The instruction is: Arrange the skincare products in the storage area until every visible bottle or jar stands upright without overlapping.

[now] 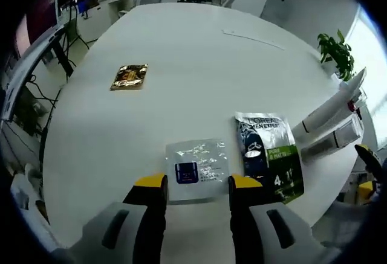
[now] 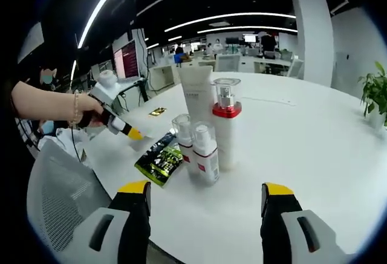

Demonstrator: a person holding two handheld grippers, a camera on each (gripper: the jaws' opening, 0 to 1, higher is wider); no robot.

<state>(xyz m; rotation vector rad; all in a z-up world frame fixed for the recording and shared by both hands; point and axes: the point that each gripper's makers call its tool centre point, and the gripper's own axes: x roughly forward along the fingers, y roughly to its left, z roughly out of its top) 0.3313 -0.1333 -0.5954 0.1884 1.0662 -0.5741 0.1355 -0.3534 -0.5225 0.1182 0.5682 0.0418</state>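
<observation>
Table [image 1: 181,64]: smooth white top, matt. Gold sachet [image 1: 129,77]: glossy foil. Clear sachet [image 1: 196,168]: shiny plastic film (crinkled). Pump bottle [image 2: 225,132]: white plastic, clear glossy cap. Chair back [image 2: 63,203]: grey mesh cloth.

Behind the white tube [image 2: 196,92], part hidden by the red-collared bottle [image 2: 226,128]; small print on clear sachet [image 1: 196,168] unreadable.
</observation>
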